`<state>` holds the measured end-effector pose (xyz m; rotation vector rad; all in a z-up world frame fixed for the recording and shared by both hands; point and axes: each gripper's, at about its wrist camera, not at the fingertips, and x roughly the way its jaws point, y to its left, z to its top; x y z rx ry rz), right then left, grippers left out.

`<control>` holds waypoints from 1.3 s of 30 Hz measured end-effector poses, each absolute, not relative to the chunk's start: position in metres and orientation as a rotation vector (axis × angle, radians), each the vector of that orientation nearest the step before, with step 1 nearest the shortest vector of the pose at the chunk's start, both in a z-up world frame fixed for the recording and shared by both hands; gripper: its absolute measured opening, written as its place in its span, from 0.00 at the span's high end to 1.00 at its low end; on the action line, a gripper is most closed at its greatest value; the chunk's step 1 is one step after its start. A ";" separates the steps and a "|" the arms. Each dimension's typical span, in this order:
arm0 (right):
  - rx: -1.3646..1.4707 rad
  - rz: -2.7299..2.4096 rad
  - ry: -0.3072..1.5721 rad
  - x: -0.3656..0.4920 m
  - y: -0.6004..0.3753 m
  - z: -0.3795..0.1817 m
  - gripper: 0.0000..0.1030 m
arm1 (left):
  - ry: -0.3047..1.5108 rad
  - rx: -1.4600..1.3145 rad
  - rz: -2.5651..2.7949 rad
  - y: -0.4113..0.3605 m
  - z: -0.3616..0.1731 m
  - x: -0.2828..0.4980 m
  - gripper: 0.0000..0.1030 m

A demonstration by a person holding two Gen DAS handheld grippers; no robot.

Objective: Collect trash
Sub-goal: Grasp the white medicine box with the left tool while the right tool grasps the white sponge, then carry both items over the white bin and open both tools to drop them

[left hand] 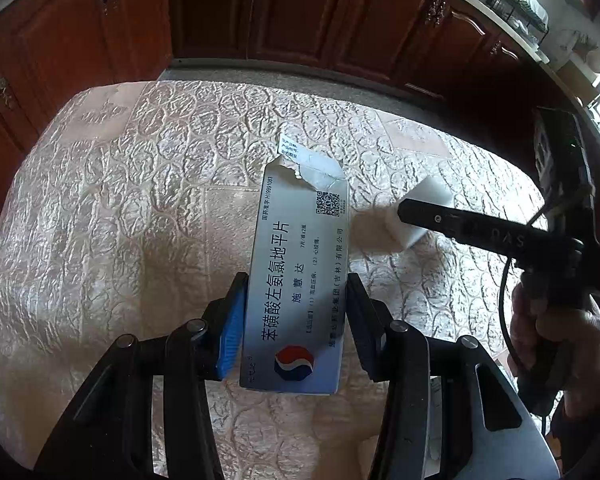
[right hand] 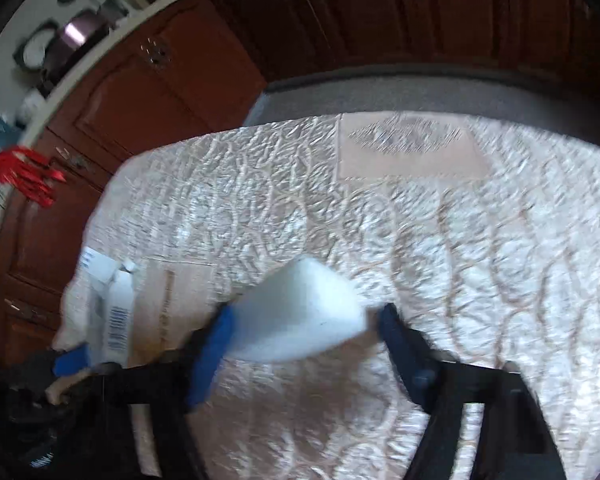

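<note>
Left tongs clamp medicine box; right tongs bracket white block.

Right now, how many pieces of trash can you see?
2. The torn medicine box is clamped in the left gripper above the tablecloth. The white block sits between the right gripper fingers. More could lie outside both views.
</note>
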<state>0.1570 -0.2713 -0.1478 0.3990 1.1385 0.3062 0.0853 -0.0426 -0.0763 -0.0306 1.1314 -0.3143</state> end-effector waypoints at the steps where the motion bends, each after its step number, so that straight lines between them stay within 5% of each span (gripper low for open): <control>1: 0.381 0.306 1.125 0.153 -0.270 -0.144 0.53 | 1.129 -0.032 -0.316 -0.044 -0.075 0.085 0.56; 23: 0.217 0.206 0.921 -0.002 -0.362 -0.067 0.57 | 0.990 0.067 -0.433 -0.131 -0.013 0.020 0.56; 39: 0.224 -0.089 0.847 -0.113 -0.502 -0.047 0.53 | 0.956 0.186 -0.663 -0.284 0.021 -0.045 0.56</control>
